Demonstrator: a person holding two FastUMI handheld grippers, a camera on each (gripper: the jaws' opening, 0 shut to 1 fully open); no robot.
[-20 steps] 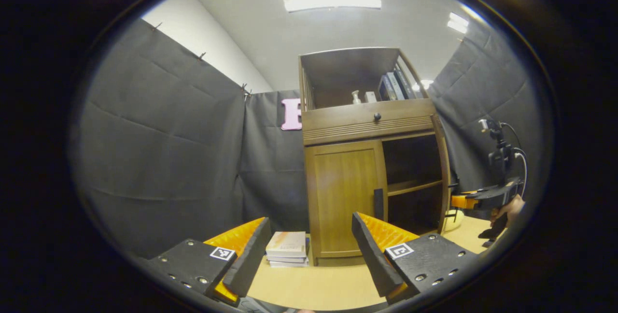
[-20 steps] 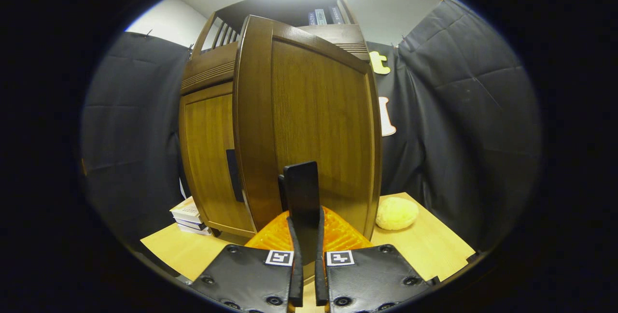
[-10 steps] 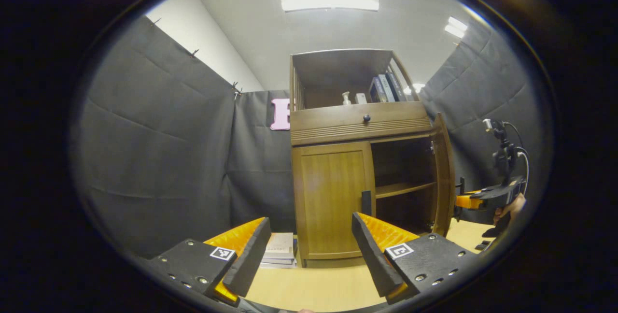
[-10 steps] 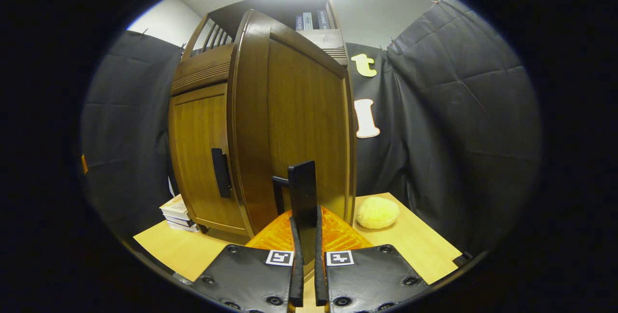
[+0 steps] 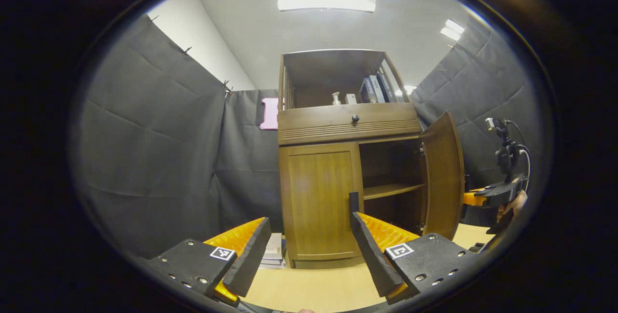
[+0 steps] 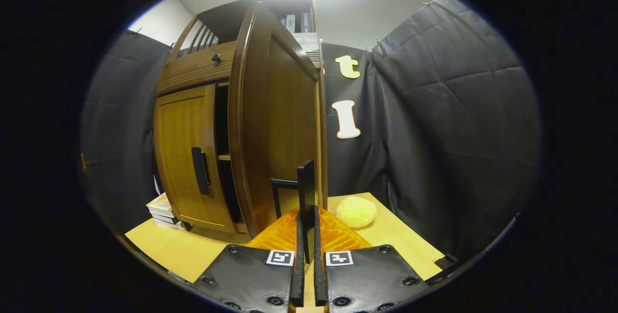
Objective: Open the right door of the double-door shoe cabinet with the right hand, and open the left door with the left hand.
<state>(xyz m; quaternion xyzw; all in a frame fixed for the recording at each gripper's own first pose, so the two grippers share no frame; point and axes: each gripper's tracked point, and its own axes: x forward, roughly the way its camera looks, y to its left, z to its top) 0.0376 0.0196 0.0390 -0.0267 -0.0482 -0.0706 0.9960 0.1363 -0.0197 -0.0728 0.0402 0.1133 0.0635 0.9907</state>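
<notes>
The wooden shoe cabinet (image 5: 350, 127) stands on the table. Its left door (image 5: 318, 202) is closed, with a dark vertical handle (image 5: 354, 202) at its inner edge. In the left gripper view my left gripper (image 5: 310, 220) is open, short of that door and holding nothing. The right door (image 5: 444, 173) stands swung out, baring an inner shelf (image 5: 393, 190). In the right gripper view my right gripper (image 6: 306, 214) is shut on the right door's handle (image 6: 305, 185), with the door (image 6: 285, 124) edge-on before it. The left door (image 6: 186, 158) and its handle (image 6: 199, 170) show to the left.
A stack of books (image 6: 161, 209) lies on the table (image 6: 193, 250) left of the cabinet. A round yellow thing (image 6: 356, 211) sits to the right, behind the open door. Books and bottles fill the top shelf (image 5: 352, 95). A hand (image 5: 512, 204) holds the right gripper (image 5: 485, 197).
The right door has swung farther open with my right gripper shut on its handle. The cabinet has slid left in the left gripper view; the left gripper stays open.
</notes>
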